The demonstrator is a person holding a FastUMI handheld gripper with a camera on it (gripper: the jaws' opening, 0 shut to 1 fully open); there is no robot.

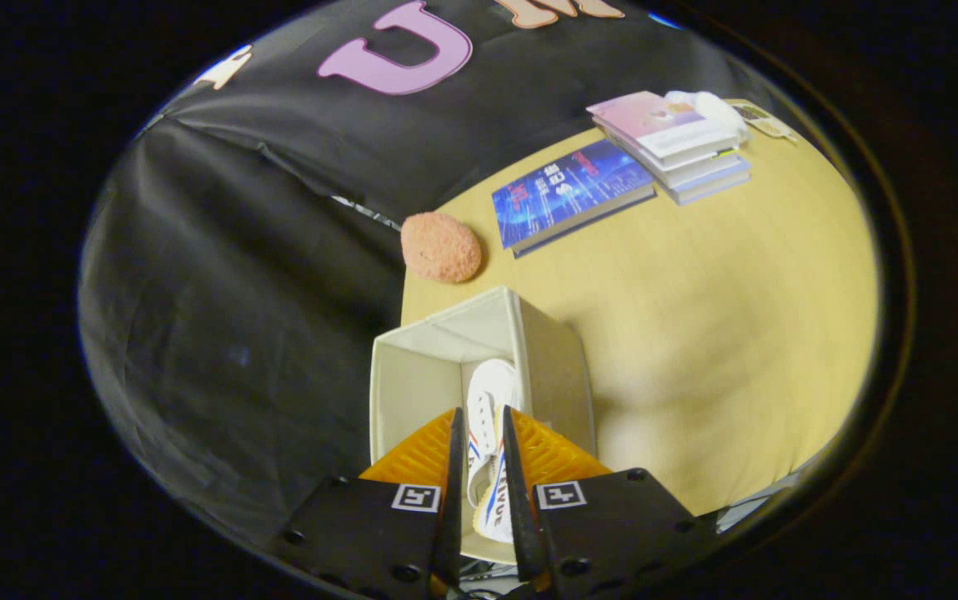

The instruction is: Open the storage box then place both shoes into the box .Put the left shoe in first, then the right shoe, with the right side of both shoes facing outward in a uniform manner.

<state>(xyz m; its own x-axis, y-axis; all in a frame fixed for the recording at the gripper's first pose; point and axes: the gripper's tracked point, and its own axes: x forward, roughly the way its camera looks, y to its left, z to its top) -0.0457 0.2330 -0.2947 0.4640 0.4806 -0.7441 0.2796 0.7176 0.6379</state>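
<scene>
The storage box (412, 375) looks like matt, pale woven fabric, and the shoe (491, 400) held between the gripper (479, 433) fingers looks like white canvas with a smooth rubbery sole. The table (695, 317) has a smooth, light wood-look finish. The blue book (566, 193) has a glossy paper cover, and the ball (440, 247) looks rough and spongy.

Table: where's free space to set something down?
The wide bare stretch of table beside the storage box, below the books, is free. It is crowded by the blue book, book stack and orange sponge. The gripper holds a white shoe inside the box.
</scene>
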